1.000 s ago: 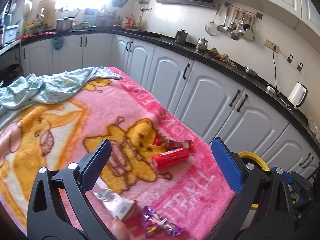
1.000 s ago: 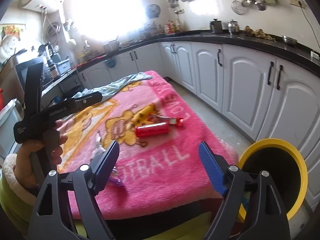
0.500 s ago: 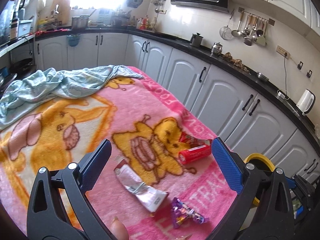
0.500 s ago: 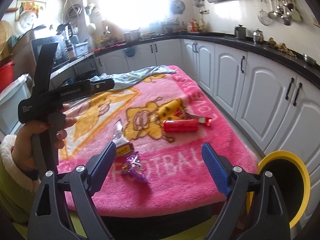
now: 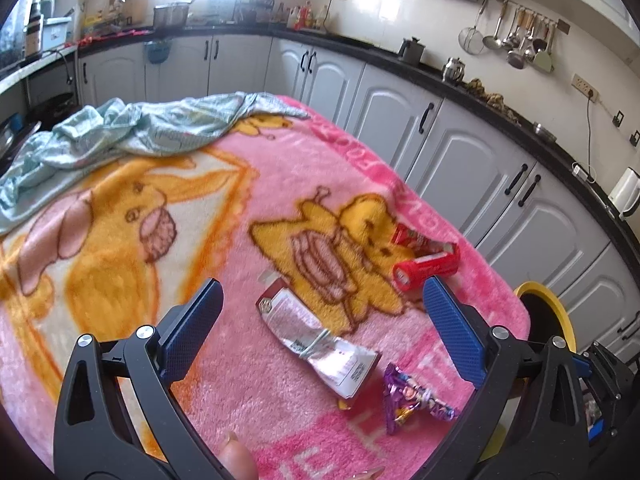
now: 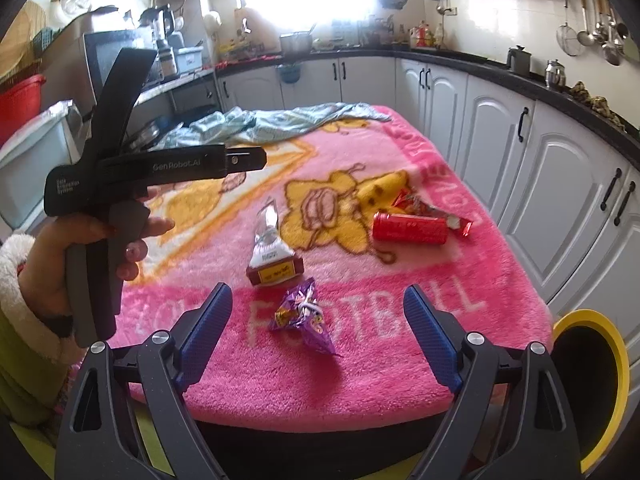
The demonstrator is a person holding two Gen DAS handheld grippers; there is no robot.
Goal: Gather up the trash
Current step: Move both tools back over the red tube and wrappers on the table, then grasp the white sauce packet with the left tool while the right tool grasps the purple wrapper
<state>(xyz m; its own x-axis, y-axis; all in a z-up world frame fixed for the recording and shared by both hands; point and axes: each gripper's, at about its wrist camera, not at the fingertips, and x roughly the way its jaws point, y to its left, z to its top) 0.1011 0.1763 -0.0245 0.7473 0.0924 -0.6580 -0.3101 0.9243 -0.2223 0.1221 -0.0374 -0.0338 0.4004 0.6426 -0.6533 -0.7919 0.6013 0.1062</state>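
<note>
Trash lies on the pink blanket [image 6: 400, 368] before me: a purple candy wrapper [image 6: 304, 320] between my right gripper [image 6: 318, 332] fingers, a silver-and-maroon packet [image 6: 272, 256] at 12 o'clock of it, a red can [image 6: 410, 229] and red wrapper [image 6: 430, 210] at 1 o'clock. Both my left gripper [image 5: 322, 330] and the right gape wide, holding nothing. "FOOTBALL" is woven into the blanket; "GenRobot.AI" marks my left tool's body. A yellow-rimmed bin [image 6: 592, 380] stands at 3 o'clock, just beside the blanket's corner. White cabinets [image 6: 560, 184] under a black countertop [image 6: 520, 76] ring the kitchen, and a crumpled teal cloth [image 5: 120, 132] lies at the far end.
</note>
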